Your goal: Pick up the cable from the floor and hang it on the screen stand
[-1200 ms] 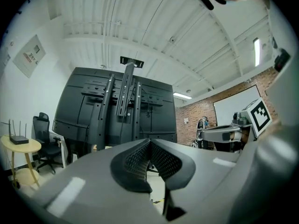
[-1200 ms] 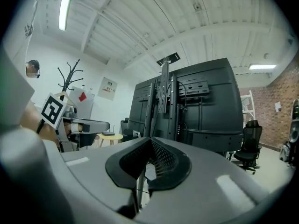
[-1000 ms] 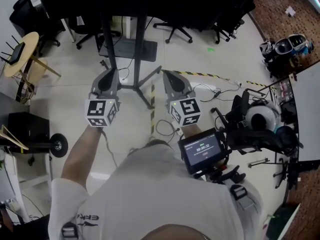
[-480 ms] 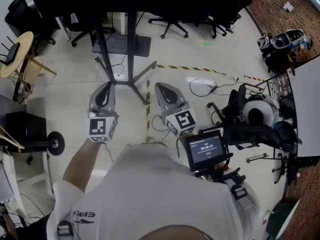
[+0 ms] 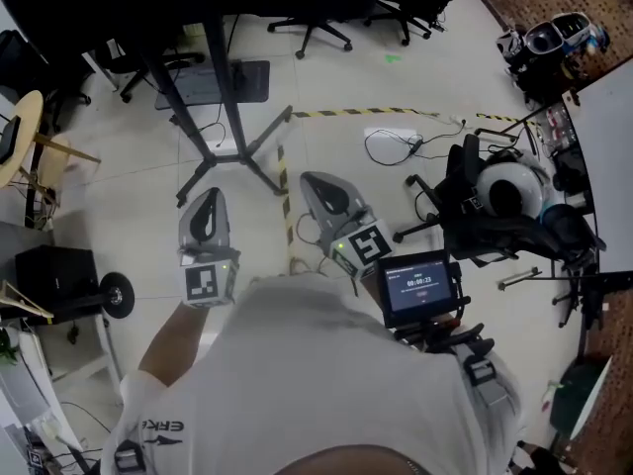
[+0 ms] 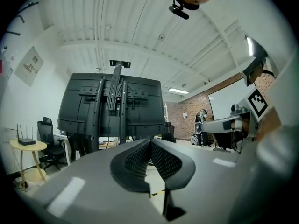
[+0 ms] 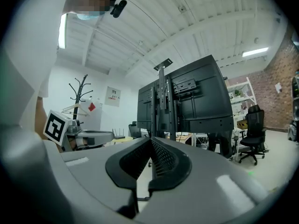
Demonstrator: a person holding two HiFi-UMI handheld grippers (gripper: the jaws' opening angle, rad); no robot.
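The black screen stand (image 5: 235,117) rises from spread legs on the pale floor, and its dark screen fills the top of the head view. It also shows in the left gripper view, screen stand (image 6: 114,106), and in the right gripper view, screen stand (image 7: 164,101), seen from the back. A thin black cable (image 5: 391,148) lies looped on the floor to the right. Another cable loop (image 5: 300,229) lies by the striped tape, just under my right gripper (image 5: 315,181). My left gripper (image 5: 205,198) is level with it. Both are shut and hold nothing: left gripper (image 6: 150,141), right gripper (image 7: 150,140).
Yellow-black tape (image 5: 285,191) runs across the floor from the stand's foot. Office chairs (image 5: 309,30) stand behind it. A round wooden table (image 5: 18,132) and a black wheeled case (image 5: 59,265) are at the left. Black gear with a white helmet (image 5: 499,198) crowds the right.
Both grippers have drawn back from the stand's foot, toward the person, staying shut. The head view has swung, so the stand now sits further up and left.
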